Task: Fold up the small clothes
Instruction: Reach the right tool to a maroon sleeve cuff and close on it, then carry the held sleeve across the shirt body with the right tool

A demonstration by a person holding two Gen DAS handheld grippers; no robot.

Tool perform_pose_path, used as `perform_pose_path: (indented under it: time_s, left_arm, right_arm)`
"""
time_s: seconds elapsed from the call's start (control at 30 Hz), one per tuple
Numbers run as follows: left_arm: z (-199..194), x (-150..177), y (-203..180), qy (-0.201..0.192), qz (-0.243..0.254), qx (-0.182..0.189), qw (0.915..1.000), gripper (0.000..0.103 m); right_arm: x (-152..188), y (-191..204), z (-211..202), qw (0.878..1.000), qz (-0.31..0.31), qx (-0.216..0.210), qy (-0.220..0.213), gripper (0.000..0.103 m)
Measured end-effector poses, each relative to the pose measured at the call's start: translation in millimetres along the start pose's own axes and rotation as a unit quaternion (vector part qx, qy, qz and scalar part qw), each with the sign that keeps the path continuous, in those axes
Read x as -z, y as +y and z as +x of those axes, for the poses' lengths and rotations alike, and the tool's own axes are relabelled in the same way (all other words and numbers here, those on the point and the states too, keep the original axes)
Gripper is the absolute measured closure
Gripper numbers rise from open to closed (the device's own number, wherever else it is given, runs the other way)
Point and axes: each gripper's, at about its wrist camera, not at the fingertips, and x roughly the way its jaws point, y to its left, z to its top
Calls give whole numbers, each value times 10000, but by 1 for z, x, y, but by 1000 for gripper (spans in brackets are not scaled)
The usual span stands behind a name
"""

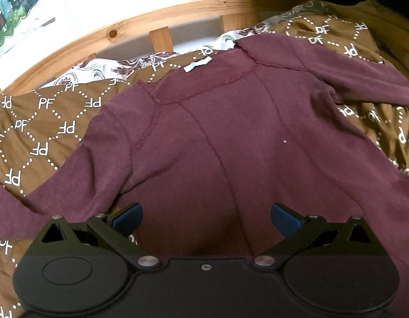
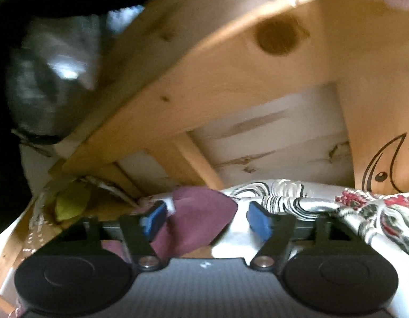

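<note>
A maroon long-sleeved top (image 1: 231, 132) lies spread flat on a brown bedspread (image 1: 40, 132), collar and white label (image 1: 198, 64) at the far side, sleeves out to both sides. My left gripper (image 1: 206, 218) is open above the top's lower middle, blue pads (image 1: 129, 218) apart, holding nothing. My right gripper (image 2: 205, 221) is open low over the bed near its edge. A maroon piece of the top (image 2: 199, 220) lies between its blue pads (image 2: 259, 222) and they stand apart from it.
A wooden bed frame (image 1: 125, 30) with slats runs behind the top, a white wall beyond. A white patterned pillowcase (image 1: 103, 70) lies along the far edge. In the right wrist view, wooden boards (image 2: 231, 79) rise close ahead, beside patterned cloth (image 2: 363, 212) and a grey bag (image 2: 50, 79).
</note>
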Motion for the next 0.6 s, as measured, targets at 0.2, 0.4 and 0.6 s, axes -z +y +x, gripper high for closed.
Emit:
perform_pose_path:
  time_s: [0.2,0.4,0.6]
  left_arm:
    - [10,-4,2,59,-340,-56,9994,1]
    - [1,-9,10,-103,-759,47,9971,1]
    - [-17,-9,26,-290,-930,53,9952,1]
  right_arm:
    - [6,-5,8,9997,-120,-179,110,87]
    - [14,25,-29,9912,-978,-775,-443,96]
    - [29,99,-80,9534,-2343,-1604,-1023,97]
